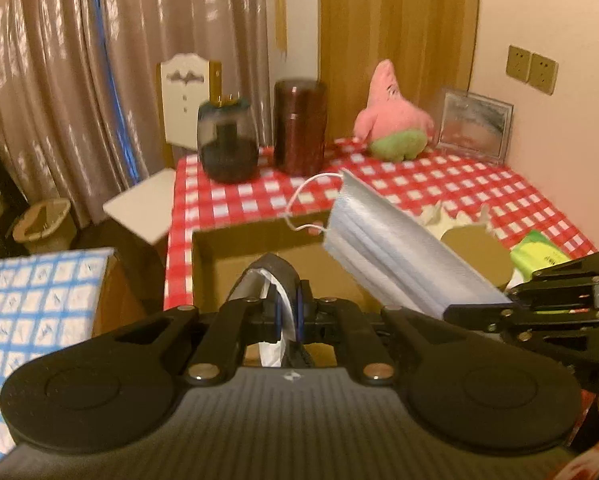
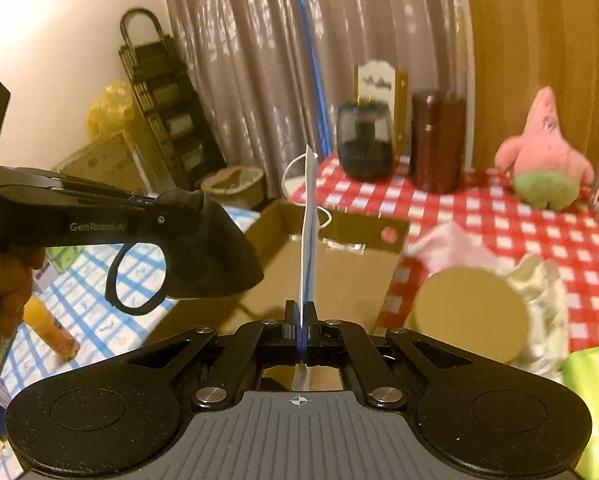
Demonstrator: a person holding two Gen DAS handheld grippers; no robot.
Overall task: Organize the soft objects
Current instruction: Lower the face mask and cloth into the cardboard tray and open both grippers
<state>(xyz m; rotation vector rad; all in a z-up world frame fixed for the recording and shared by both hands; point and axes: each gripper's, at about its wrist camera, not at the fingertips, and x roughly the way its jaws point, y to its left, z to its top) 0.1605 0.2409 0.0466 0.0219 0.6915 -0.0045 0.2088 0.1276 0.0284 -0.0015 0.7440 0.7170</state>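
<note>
My left gripper [image 1: 288,315] is shut on a black face mask [image 1: 277,270] and holds it over an open cardboard box [image 1: 235,240]. In the right wrist view the black mask [image 2: 215,248] hangs from the left gripper [image 2: 167,208] above the box [image 2: 339,264]. My right gripper [image 2: 302,316] is shut on a pale blue surgical mask [image 2: 309,232], seen edge-on. In the left wrist view the blue mask [image 1: 395,252] stretches from the right gripper [image 1: 455,312] over the box's right side. A pink Patrick plush [image 1: 393,116] sits at the table's back.
The box rests on a red checked tablecloth [image 1: 459,188]. A dark jar [image 1: 227,140], a brown canister [image 1: 299,128] and a picture frame [image 1: 475,124] stand at the back. A green packet [image 1: 539,252] and crumpled white cloth [image 2: 539,280] lie right of the box. A blue checked surface [image 1: 39,312] is left.
</note>
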